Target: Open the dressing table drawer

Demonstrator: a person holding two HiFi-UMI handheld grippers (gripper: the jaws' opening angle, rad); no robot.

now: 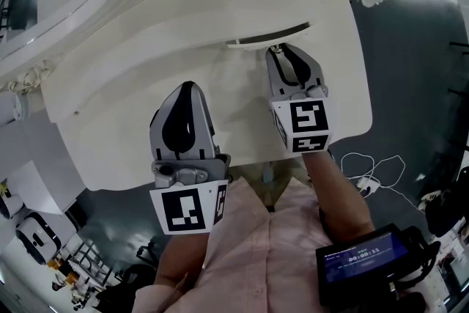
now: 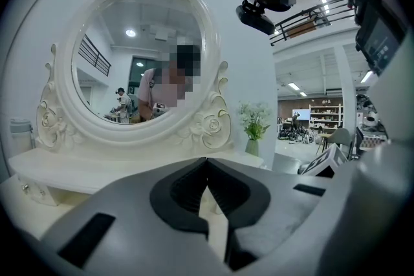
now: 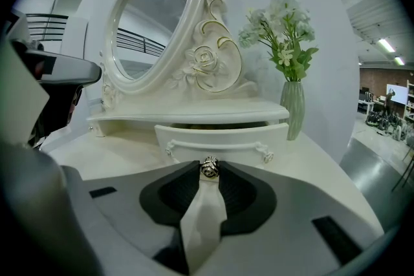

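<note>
The white dressing table (image 1: 146,84) carries a small drawer (image 3: 220,137) under its raised shelf. The drawer stands pulled out a little, with a dark gap above its front (image 1: 267,38). My right gripper (image 3: 208,168) is shut on the drawer's ornate silver knob (image 3: 208,165), held right at the jaw tips. From the head view the right gripper (image 1: 277,50) reaches to the drawer front. My left gripper (image 1: 188,86) hovers over the tabletop, left of the drawer. Its jaws (image 2: 207,163) meet with nothing between them.
An oval mirror (image 2: 139,64) in a carved white frame stands at the table's back. A vase of white flowers (image 3: 291,97) sits right of the drawer. White cables (image 1: 375,174) lie on the grey floor to the right. A screen device (image 1: 363,260) is beside the person's pink shirt.
</note>
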